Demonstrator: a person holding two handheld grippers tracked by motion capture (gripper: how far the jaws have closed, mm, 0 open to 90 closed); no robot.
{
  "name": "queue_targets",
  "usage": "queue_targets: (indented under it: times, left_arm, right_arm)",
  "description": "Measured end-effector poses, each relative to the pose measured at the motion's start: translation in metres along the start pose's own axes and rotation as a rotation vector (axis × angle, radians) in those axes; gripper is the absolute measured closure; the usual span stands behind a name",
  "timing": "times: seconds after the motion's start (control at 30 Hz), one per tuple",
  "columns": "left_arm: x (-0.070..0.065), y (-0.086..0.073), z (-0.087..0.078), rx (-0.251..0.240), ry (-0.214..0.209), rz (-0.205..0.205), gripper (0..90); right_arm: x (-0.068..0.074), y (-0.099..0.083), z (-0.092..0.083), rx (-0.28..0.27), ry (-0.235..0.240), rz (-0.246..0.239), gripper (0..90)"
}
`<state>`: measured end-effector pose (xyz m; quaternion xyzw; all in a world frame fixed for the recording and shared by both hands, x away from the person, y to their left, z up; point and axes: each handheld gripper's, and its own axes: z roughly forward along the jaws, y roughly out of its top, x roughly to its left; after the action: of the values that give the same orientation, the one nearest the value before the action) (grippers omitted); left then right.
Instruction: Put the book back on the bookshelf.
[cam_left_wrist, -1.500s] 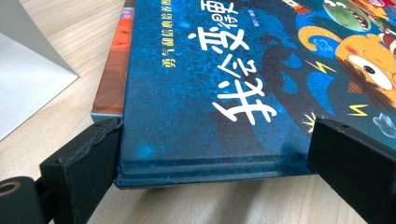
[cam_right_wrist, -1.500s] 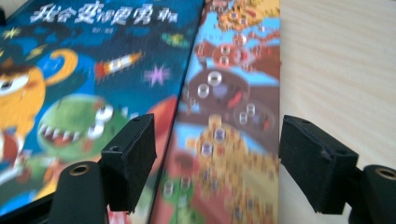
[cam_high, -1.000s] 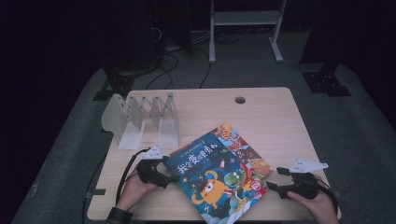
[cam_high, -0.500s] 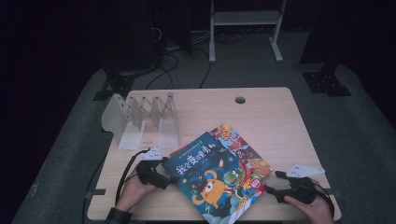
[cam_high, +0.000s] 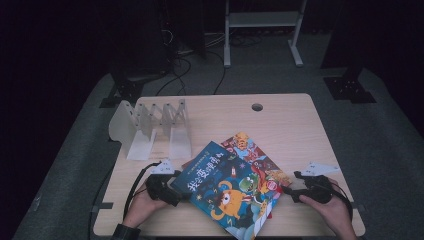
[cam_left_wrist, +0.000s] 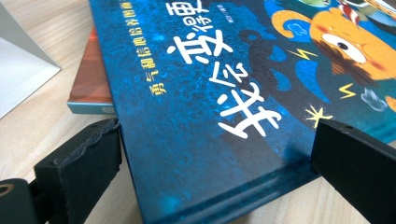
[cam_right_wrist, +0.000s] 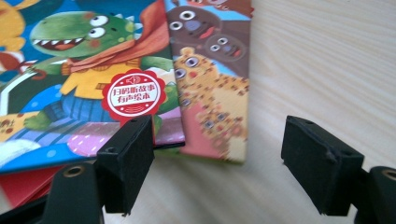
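On the one pale wooden table (cam_high: 295, 130), at about seven o'clock from its middle, lies a stack of picture books; three can be counted by their edges. Uppermost is a large blue hardcover picture book with white lettering and an orange monster (cam_high: 225, 192), lying askew. Under it sits a book with a spotted leopard cover (cam_right_wrist: 212, 100), jutting out toward one o'clock, and a red-edged book (cam_right_wrist: 23, 184) lowest of those seen. At ten o'clock stands one white folding book rack (cam_high: 150, 127) with several upright dividers. Two grippers work the stack. At eight o'clock the left gripper (cam_high: 170, 189) has its jaws spread wide around the blue book's near corner, one pad just beside the spine edge. At four o'clock the right gripper (cam_high: 290, 192) is spread open, its jaws clear of the books' corners.
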<state>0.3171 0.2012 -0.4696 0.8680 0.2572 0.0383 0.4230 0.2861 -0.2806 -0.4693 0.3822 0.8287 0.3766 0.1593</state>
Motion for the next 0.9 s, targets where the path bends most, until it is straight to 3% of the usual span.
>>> queue_targets:
  times: [0.23,0.53,0.77,0.9]
  left_arm:
    - [-0.005,0.0,-0.001,0.014,-0.02,0.023,1.3]
    - [-0.007,-0.002,-0.002,0.017,-0.049,0.021,1.3]
    - [-0.01,-0.003,-0.002,0.017,-0.072,0.028,1.5]
    - [-0.011,-0.003,-0.002,0.018,-0.087,0.028,1.7]
  right_arm:
    - [-0.014,0.015,0.012,0.023,-0.037,0.014,24.6]
    - [-0.024,0.036,0.03,0.048,-0.097,0.015,25.3]
    - [-0.034,0.047,0.042,0.045,-0.111,0.028,25.9]
    - [-0.045,0.054,0.053,0.042,-0.117,0.059,27.5]
